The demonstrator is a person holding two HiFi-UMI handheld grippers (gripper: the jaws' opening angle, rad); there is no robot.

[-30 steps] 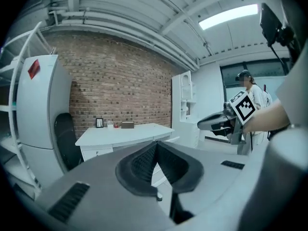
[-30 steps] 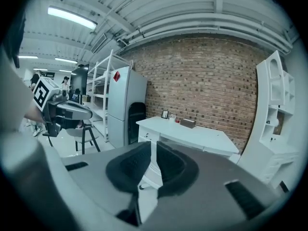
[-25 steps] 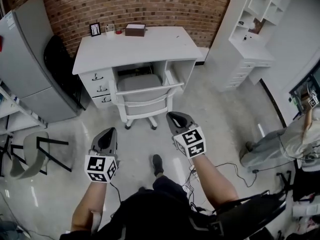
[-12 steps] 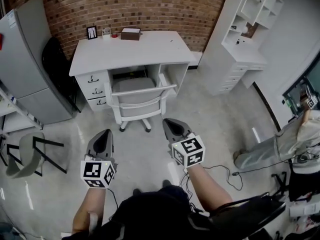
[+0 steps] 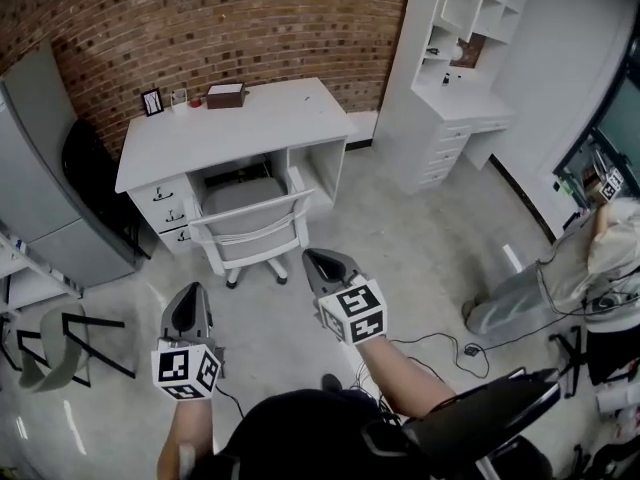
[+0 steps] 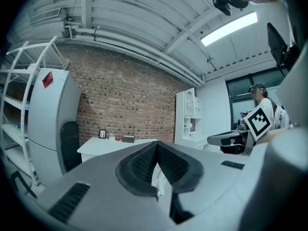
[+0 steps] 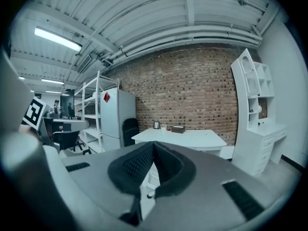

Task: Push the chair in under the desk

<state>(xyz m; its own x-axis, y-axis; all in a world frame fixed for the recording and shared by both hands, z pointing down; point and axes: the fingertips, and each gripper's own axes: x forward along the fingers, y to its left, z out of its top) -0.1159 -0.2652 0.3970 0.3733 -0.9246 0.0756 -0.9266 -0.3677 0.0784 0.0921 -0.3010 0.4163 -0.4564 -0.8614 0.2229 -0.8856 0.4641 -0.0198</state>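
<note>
brick wall [image 5: 200, 28] | chair [image 5: 238, 198] at desk [image 5: 235, 128] | well apart fr L fingers [image 5: 186, 310], R fingers [image 5: 327, 267]

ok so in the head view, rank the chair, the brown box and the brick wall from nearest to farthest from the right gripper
1. chair, just ahead and left of the right gripper.
2. brown box, at the back edge of the desk.
3. brick wall, behind the desk.

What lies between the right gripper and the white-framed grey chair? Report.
Only bare glossy floor between right gripper and chair, in the head view.
</note>
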